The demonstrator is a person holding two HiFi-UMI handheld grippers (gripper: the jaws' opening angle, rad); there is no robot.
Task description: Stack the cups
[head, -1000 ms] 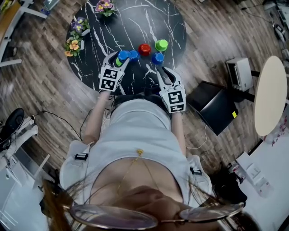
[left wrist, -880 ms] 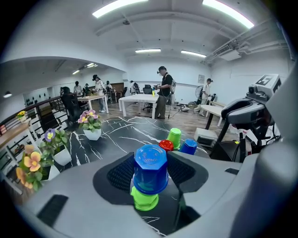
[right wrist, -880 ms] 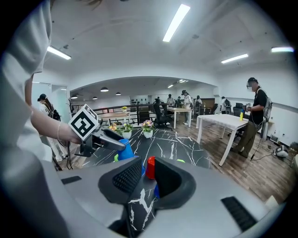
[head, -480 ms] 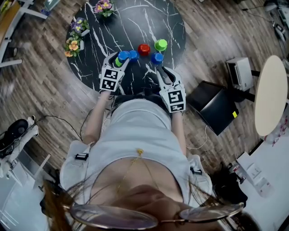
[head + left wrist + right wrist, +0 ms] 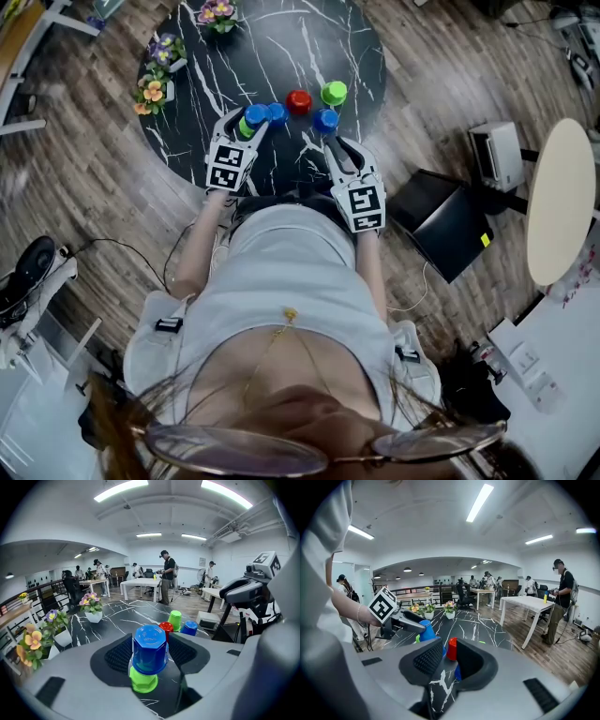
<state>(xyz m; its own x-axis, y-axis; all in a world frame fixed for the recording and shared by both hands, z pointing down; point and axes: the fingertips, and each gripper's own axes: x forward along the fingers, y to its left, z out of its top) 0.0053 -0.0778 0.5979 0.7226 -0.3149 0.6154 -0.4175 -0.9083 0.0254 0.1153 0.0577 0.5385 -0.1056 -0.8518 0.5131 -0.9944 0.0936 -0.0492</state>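
Observation:
On the round black marble table [image 5: 281, 47], my left gripper [image 5: 246, 124] is shut on an upturned blue cup [image 5: 150, 646] that sits on an upturned green cup [image 5: 143, 681]. A second blue cup [image 5: 277, 113] stands right beside that pair. Further right are a red cup [image 5: 299, 102], a green cup [image 5: 334, 93] and another blue cup [image 5: 325, 120]. My right gripper [image 5: 337, 145] hovers just short of that last blue cup. Its jaws stand narrowly open with nothing between the pads [image 5: 426, 658]; the red cup [image 5: 452, 648] shows beyond the gap.
Potted flowers [image 5: 155, 92] line the table's left rim, with another pot [image 5: 217, 13] at the far edge. A black box [image 5: 441, 220] and a white unit [image 5: 497, 150] sit on the wood floor to the right. People stand at desks in the background.

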